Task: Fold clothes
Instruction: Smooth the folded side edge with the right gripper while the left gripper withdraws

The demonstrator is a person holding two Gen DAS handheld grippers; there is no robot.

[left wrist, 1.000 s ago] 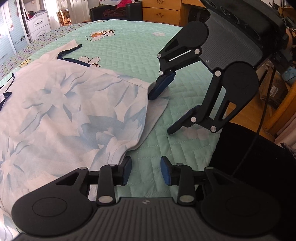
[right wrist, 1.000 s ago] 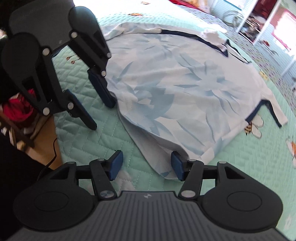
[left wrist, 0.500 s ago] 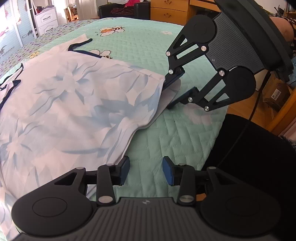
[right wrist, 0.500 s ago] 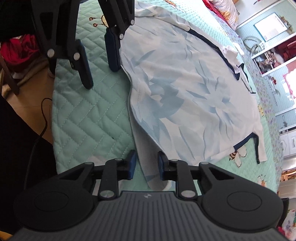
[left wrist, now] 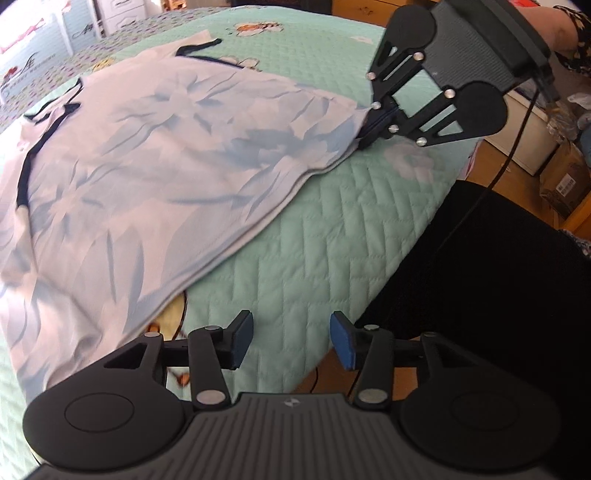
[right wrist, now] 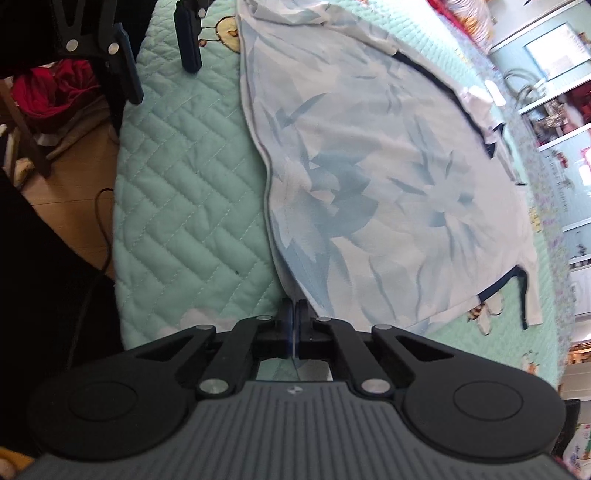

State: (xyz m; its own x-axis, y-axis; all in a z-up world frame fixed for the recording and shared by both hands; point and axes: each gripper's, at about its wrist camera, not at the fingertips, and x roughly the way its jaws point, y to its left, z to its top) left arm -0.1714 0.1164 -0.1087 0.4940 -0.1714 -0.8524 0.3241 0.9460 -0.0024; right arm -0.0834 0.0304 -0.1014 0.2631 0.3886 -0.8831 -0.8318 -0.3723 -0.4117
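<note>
Thin white garment with pale blue floral print (left wrist: 155, 155) lies flat on green quilted bed (left wrist: 314, 258); right gripper (right wrist: 294, 321) jaws clenched on near hem corner; left gripper (left wrist: 291, 338) jaws opening, nothing between; fabric looks light, limp, slippery; best pinched at hem corners.

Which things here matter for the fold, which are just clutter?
Job:
- floral garment, hem corner pinched by right gripper
- left gripper, jaws opening, nothing between them
- green quilt underneath

Clutter:
- red cloth
- cardboard box
- white drawers
</note>
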